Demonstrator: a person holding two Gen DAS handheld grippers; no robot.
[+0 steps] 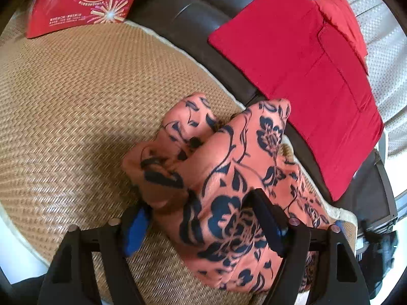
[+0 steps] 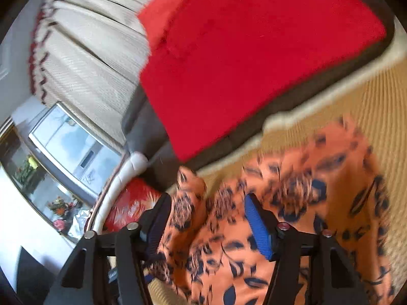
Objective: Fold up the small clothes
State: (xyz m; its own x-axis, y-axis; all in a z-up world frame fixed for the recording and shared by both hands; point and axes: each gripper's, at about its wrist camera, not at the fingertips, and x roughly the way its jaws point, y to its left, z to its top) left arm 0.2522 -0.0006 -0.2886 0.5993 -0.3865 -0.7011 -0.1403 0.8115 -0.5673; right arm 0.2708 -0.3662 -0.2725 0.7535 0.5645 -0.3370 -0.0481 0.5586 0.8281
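Observation:
An orange garment with a dark blue flower print (image 1: 229,167) lies bunched on a woven straw mat (image 1: 76,106). My left gripper (image 1: 201,203) points down at it. Its jaws straddle the thick bundle; the blue left pad (image 1: 136,228) shows mostly bare beside the cloth. In the right wrist view the same orange garment (image 2: 305,203) is blurred. My right gripper (image 2: 207,198) has a fold of it between its jaws. The blue right pad (image 2: 258,228) faces the cloth with its face showing.
A folded red garment (image 1: 300,76) (image 2: 254,63) rests on the dark sofa edge (image 1: 183,17) behind the mat. A red snack bag (image 1: 81,2) lies at the far left. Pale curtains (image 2: 89,50) and a window (image 2: 71,139) stand beyond the sofa.

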